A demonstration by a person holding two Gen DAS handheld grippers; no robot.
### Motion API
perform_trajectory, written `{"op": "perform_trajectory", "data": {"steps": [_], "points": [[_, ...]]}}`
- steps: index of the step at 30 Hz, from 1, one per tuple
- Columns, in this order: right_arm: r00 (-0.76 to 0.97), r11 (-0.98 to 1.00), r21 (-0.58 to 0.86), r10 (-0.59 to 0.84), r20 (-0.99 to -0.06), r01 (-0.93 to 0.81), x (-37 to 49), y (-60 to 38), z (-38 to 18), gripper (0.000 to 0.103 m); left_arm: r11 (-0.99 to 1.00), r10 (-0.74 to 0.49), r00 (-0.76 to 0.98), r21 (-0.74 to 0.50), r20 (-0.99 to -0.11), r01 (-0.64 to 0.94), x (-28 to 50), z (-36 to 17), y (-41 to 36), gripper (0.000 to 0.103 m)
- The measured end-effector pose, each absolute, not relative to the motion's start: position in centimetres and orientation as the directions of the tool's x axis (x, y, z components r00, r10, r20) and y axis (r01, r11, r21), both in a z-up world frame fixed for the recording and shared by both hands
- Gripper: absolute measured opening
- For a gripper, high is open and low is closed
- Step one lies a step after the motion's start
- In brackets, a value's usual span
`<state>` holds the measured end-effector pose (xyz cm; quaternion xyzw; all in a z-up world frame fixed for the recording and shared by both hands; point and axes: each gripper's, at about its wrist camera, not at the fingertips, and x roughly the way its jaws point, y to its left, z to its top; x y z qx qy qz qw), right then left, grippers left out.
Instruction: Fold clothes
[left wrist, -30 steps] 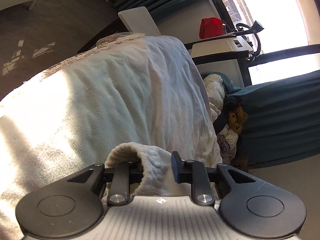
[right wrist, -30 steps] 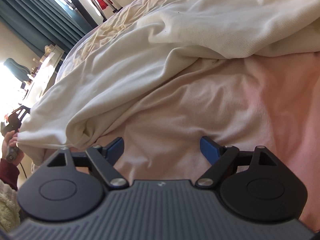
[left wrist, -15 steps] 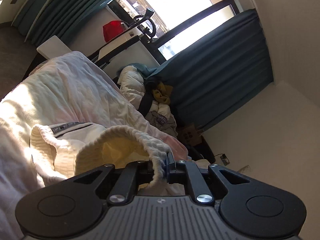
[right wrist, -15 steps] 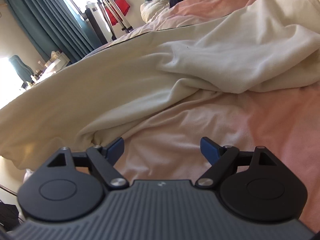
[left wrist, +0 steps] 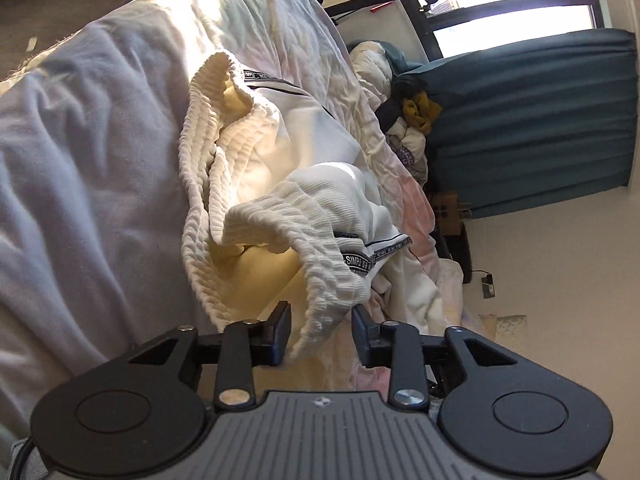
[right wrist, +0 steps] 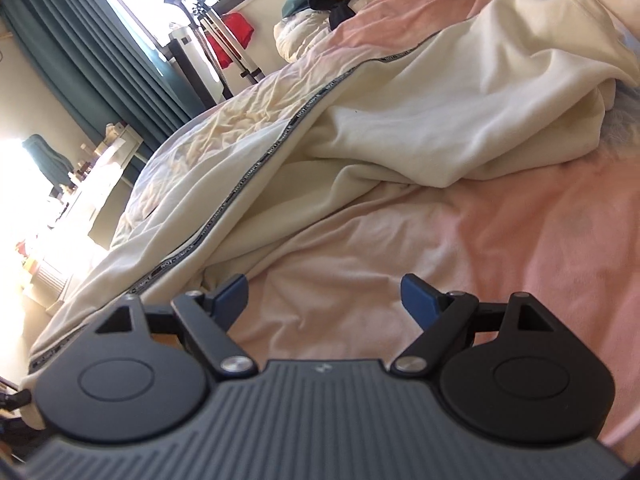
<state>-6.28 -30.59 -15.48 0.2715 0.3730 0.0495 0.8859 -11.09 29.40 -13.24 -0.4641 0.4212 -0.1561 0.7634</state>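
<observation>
Here my left tool [left wrist: 321,332] is opening, releasing the white trousers' ribbed waistband [left wrist: 332,280] between its jaws onto the bed [left wrist: 80,160]. My right tool [right wrist: 323,300] hovers apart, empty, trousers [right wrist: 400,128] ahead-left.

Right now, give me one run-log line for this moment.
left tool: opening, waistband loose between jaws | right tool: open, empty, over pink bedspread | pants: spread out, unfolded

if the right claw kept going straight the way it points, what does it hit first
Most likely the pink bedsheet just ahead of the open right claw; the cream garment lies further on and to its left, though depth is hard to judge.
</observation>
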Motion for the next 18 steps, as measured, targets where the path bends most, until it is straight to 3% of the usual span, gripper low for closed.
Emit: {"op": "perform_trajectory", "data": {"steps": [5,8,15,18], "points": [[0.704,0.822,0.556,0.32,-0.634,0.127,-6.2,-30.9,-16.1,0.085,0.519,-0.567,0.717,-0.852,-0.406,-0.072,-12.1,-11.0,32.2,0.068],[0.701,0.826,0.554,0.332,-0.631,0.107,-6.1,-30.5,-16.0,0.085,0.51,-0.534,0.746,-0.855,-0.399,-0.093,-9.5,-10.8,33.5,0.074],[0.681,0.838,0.535,0.331,-0.653,0.107,-5.3,-30.2,-16.5,0.085,0.466,-0.441,0.741,-0.835,-0.506,-0.292,1.2,-15.5,36.4,0.071],[0.666,0.839,0.528,0.32,-0.674,0.131,-4.5,-30.4,-17.3,0.085,0.419,-0.432,0.748,-0.847,-0.503,-0.327,5.3,-17.9,37.2,0.068]]}}
